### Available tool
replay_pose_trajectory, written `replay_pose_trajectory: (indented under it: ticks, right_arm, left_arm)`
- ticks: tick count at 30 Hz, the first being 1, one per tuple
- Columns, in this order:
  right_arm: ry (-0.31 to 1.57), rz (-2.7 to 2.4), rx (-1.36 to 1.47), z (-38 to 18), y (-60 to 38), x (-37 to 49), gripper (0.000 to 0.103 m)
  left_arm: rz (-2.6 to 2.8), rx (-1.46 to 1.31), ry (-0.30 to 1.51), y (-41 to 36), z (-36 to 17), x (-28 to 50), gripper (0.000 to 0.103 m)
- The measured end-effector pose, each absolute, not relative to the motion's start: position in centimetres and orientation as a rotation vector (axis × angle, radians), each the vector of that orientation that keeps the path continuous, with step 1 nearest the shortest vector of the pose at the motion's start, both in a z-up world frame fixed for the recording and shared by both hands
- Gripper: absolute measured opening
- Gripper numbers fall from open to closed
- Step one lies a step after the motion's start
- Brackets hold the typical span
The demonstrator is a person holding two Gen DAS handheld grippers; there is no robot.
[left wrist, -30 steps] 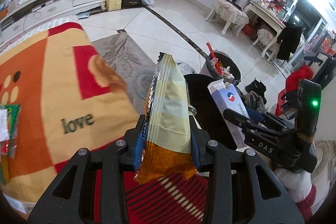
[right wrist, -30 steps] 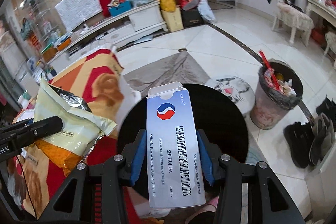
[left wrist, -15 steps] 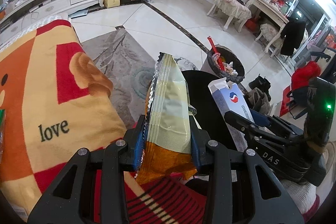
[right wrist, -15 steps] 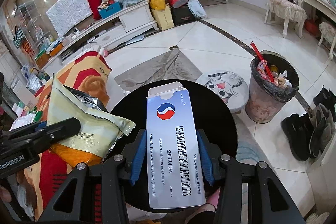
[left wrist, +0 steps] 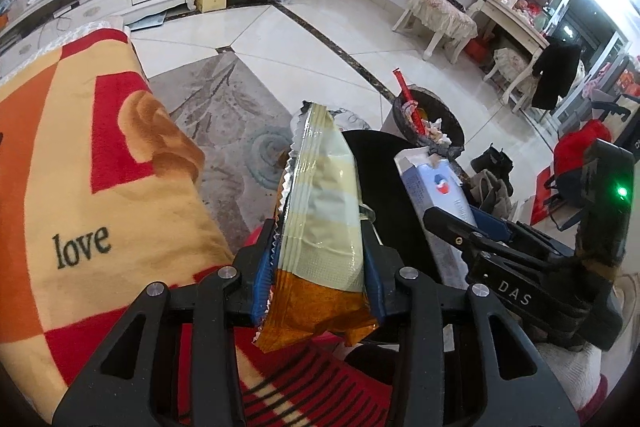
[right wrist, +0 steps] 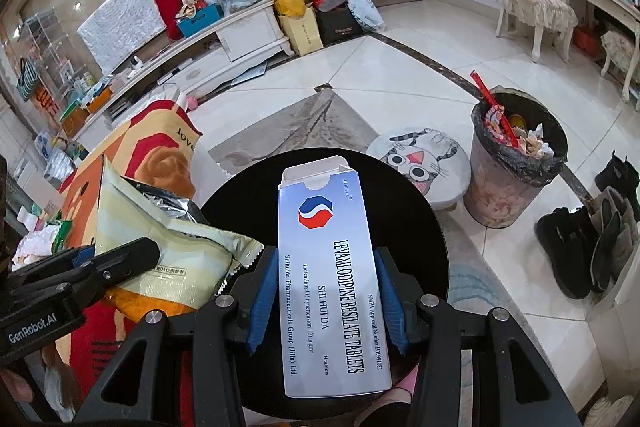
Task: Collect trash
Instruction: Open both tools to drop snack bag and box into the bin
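A pale-yellow and orange snack bag stands upright between the blue pads of my left gripper, whose jaws are opening while the pads still touch it. A white-and-blue tablet box lies between the pads of my right gripper, also opening, with the pads still against its sides. Both grippers hover side by side over a black round table. The right wrist view shows the bag at left. The left wrist view shows the box at right. A full trash bin stands on the floor beyond the table.
An orange and red blanket with the word "love" lies to the left. A cat-face stool sits between the table and the bin. Dark shoes line the right wall. White chairs and a TV cabinet stand across the tiled floor.
My left gripper has carried the snack bag off the blanket and closer to the black table and the right gripper. Both sets of jaws stand slightly wider; the box has stayed in place.
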State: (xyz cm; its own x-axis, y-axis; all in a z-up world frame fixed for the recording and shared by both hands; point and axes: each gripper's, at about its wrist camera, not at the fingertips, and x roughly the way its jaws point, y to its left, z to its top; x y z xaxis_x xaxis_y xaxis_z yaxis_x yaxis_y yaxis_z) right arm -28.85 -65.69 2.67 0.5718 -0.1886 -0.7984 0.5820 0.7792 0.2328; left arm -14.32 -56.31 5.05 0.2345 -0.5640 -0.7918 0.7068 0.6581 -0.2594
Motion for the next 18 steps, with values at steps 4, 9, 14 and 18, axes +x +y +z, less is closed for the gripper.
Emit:
replay_pose_trajectory:
  ticks: [4, 9, 14, 18]
  right_arm:
    - [0.851, -0.482, 0.543, 2.3, -66.1, -29.2, 0.056]
    - [0.856, -0.481, 0.542, 2.3, -65.8, -29.4, 0.057]
    - [0.858, -0.48, 0.535, 2.5, -65.4, -29.6, 0.058]
    - [0.858, -0.477, 0.53, 2.8, -65.1, -29.5, 0.059]
  left_arm:
    - [-0.885, 0.158, 0.988, -55.9, 5.4, -14.3, 0.061]
    - [-0.892, 0.155, 1.011, -55.8, 5.2, -14.1, 0.061]
    - [-0.884, 0.145, 1.025, -55.1, 5.3, -14.1, 0.061]
    - [-0.872, 0.152, 1.009, -54.2, 5.9, -14.3, 0.061]
